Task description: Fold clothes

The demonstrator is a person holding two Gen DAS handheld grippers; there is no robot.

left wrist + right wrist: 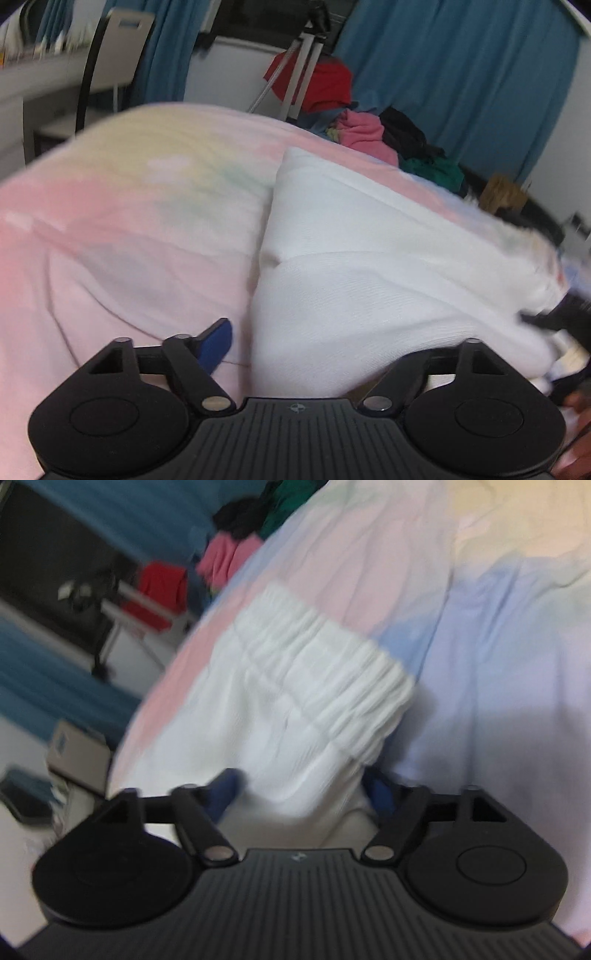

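closest to you in the left wrist view, your left gripper (295, 354) has white fabric bunched between its jaws; only the blue left fingertip (216, 343) shows, the other side is buried under cloth, so you cannot tell whether the jaws are clamped on it or merely spread around it. in the right wrist view your right gripper (299, 794) likewise has the garment between its blue fingertips (225, 786), which sit well apart with cloth filling the gap; whether they pinch it is not clear through the blur. the white garment (369, 266) lies on a pastel tie-dye sheet (129, 206), with a fold running diagonally across it; from the right side you see its gathered elastic waistband (325, 668) pointing away from you, the ribbed band lying flat on the sheet (498, 646), which shows pink, pale blue and yellow patches. at the right edge of the left view, part of a hand (576, 435) and a dark piece of the other gripper touch the garment's edge. beyond the sheet sits a pile of clothes (369, 133) in pink, black and green, with a red cloth (325, 85) behind a tripod leg (299, 74). farthest back hang blue curtains (461, 74), and a white chair (118, 48) stands at the far left.
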